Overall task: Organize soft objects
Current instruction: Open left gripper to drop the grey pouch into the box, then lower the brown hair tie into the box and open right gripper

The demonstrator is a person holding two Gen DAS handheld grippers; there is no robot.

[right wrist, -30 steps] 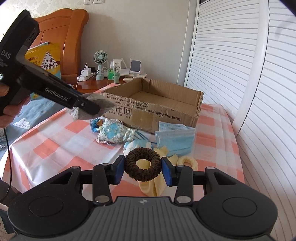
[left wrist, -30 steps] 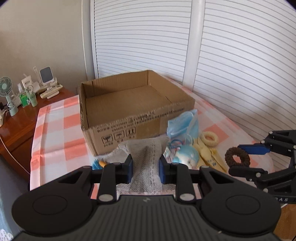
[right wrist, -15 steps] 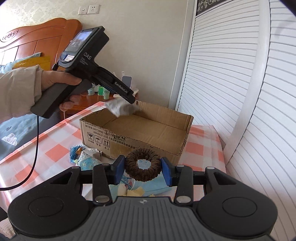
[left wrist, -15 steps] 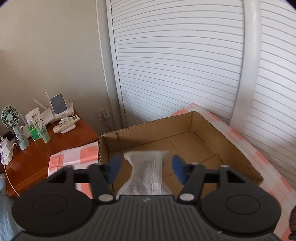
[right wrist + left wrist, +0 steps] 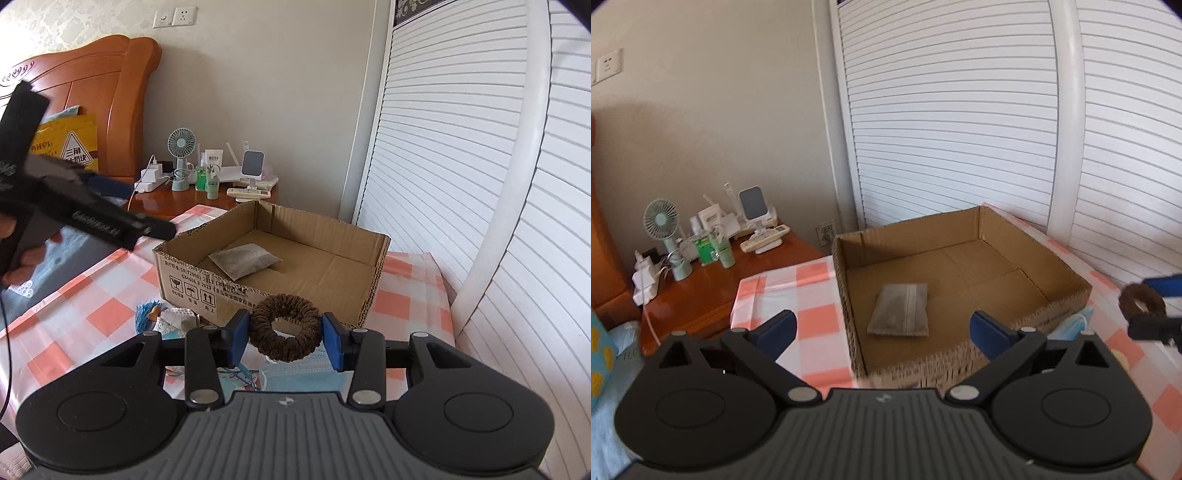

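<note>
the grey pouch (image 5: 899, 310) lies in the cardboard box (image 5: 960, 363) under the left gripper (image 5: 882, 328), jaws spread wide, while the right gripper (image 5: 285, 341) pinches the brown scrunchie (image 5: 285, 328) near the box front, likely to be carried over and dropped inside next.

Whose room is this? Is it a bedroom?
Most likely a bedroom, though I can't tell whose. A carved wooden headboard stands against the wall, a bedside table next to it holds a little fan, and tall slatted wardrobe doors fill the right side.
</note>
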